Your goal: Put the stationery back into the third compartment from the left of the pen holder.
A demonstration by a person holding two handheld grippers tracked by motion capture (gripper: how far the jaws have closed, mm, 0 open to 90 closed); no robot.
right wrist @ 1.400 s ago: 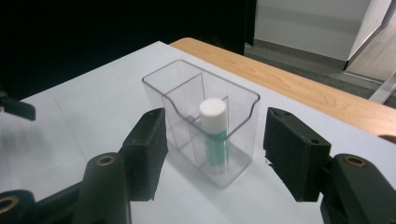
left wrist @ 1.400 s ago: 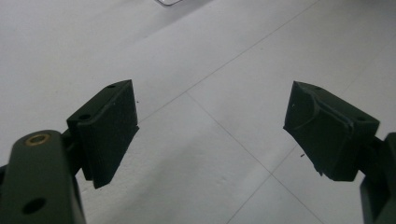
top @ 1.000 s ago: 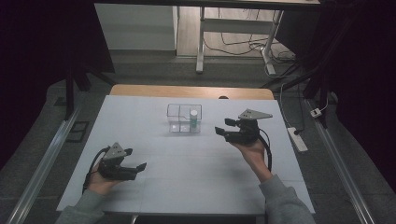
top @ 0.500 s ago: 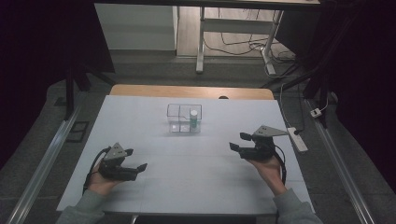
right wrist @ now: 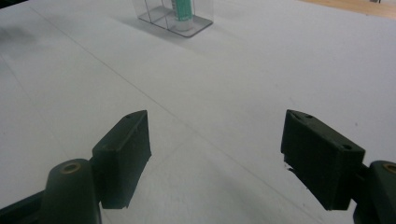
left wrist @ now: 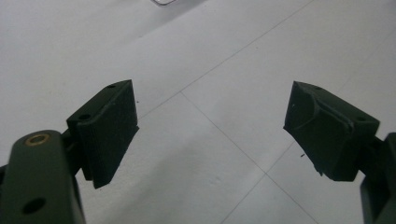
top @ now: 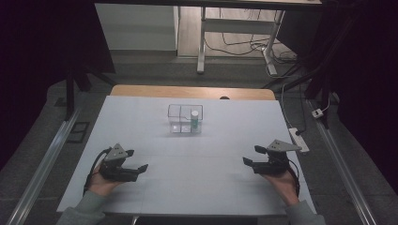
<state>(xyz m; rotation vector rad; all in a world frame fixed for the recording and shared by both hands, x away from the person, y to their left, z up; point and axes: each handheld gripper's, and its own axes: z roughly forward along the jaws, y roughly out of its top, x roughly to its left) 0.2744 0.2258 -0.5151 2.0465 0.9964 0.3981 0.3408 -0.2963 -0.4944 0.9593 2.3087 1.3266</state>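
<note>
While both grippers, left (top: 139, 167) and right (top: 251, 156), are resting open and empty, keep them clear of the box (top: 185, 118) holding the bottle (top: 194, 120).

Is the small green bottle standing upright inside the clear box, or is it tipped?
Upright. The green bottle stands with its white cap on top, inside the right compartment of the clear box.

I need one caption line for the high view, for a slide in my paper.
Both grippers, left and right, rest open near the table's front edge; a green tube stands in the clear organizer.
</note>
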